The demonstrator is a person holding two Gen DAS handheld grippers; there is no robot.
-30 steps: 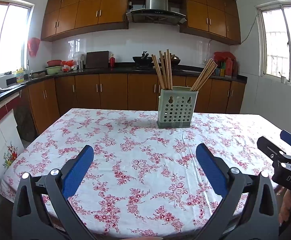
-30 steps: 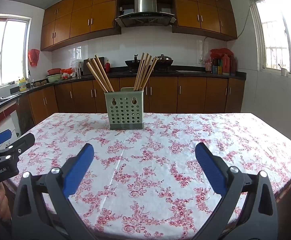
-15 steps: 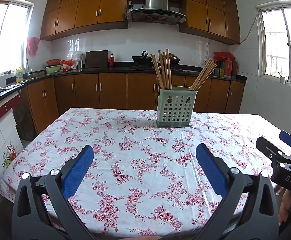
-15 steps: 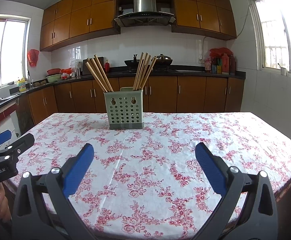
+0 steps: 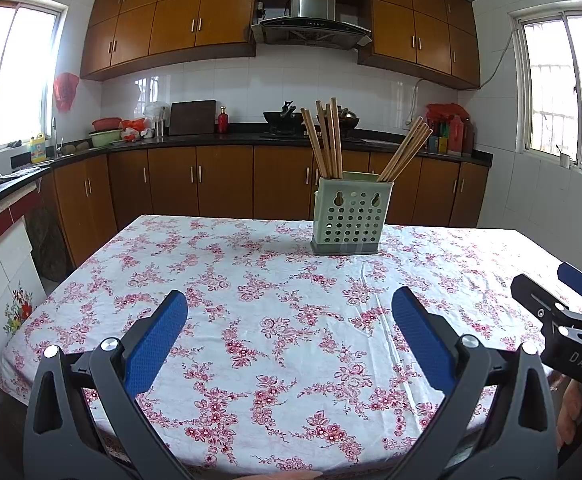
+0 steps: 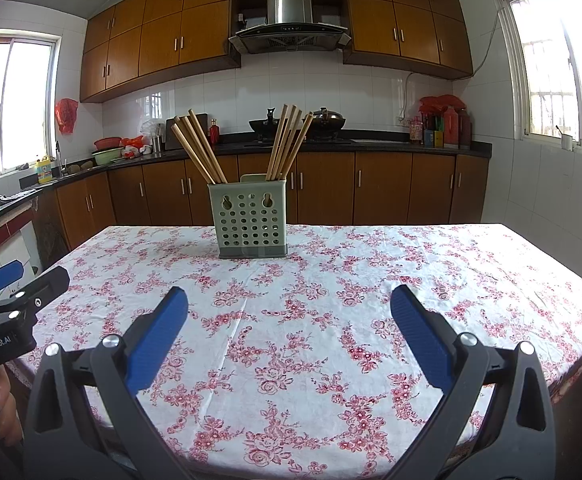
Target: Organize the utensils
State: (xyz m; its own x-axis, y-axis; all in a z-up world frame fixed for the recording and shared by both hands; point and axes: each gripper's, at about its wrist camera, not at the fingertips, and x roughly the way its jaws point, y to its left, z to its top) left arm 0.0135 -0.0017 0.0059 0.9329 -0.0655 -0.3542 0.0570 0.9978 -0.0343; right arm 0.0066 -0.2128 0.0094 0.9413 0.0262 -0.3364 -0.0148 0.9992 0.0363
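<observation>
Both grippers hover over the near edge of the bench [image 5: 251, 280], jaws wide, nothing held: left gripper [image 5: 289, 312], right gripper [image 6: 289, 308]. Far across the floral cloth stands the holder [image 6: 252, 220], chopsticks [image 6: 199, 152] fanned in two bunches inside.

A utensil holder [image 5: 347, 219] stands on the desk [image 5: 251, 320] toward its far edge, with two bundles of chopsticks upright in it: one bundle [image 5: 325, 140] in its left part, the other [image 5: 405, 150] leaning out to the right. The left gripper [image 5: 289, 316] hangs over the near edge of the desk, the right gripper [image 6: 289, 314] beside it on the right. Behind the desk runs a kitchen counter [image 6: 371, 145], with a range hood [image 6: 289, 28] above it.
</observation>
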